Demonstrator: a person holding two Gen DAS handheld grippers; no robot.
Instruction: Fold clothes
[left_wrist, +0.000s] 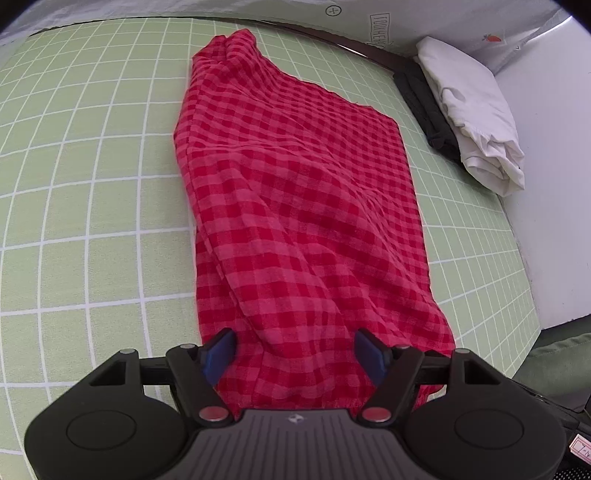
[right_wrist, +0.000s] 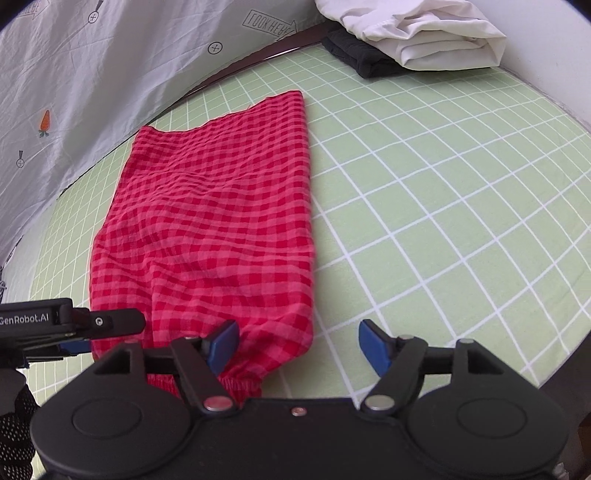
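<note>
A red-and-pink checked garment (left_wrist: 295, 206) lies flat and lengthwise on the green grid mat (left_wrist: 92, 184), folded into a long strip. It also shows in the right wrist view (right_wrist: 210, 229). My left gripper (left_wrist: 294, 356) is open, its blue pads astride the garment's near end just above the cloth. My right gripper (right_wrist: 298, 347) is open over the garment's near right corner, by its elastic hem (right_wrist: 240, 384). The left gripper (right_wrist: 74, 326) shows in the right wrist view at the garment's near left corner.
A folded white garment (left_wrist: 476, 110) lies on a folded dark one (left_wrist: 428, 110) at the mat's far right corner; both show in the right wrist view (right_wrist: 413, 33). A white printed sheet (right_wrist: 92, 74) borders the mat (right_wrist: 443, 206). The mat's near edge drops off.
</note>
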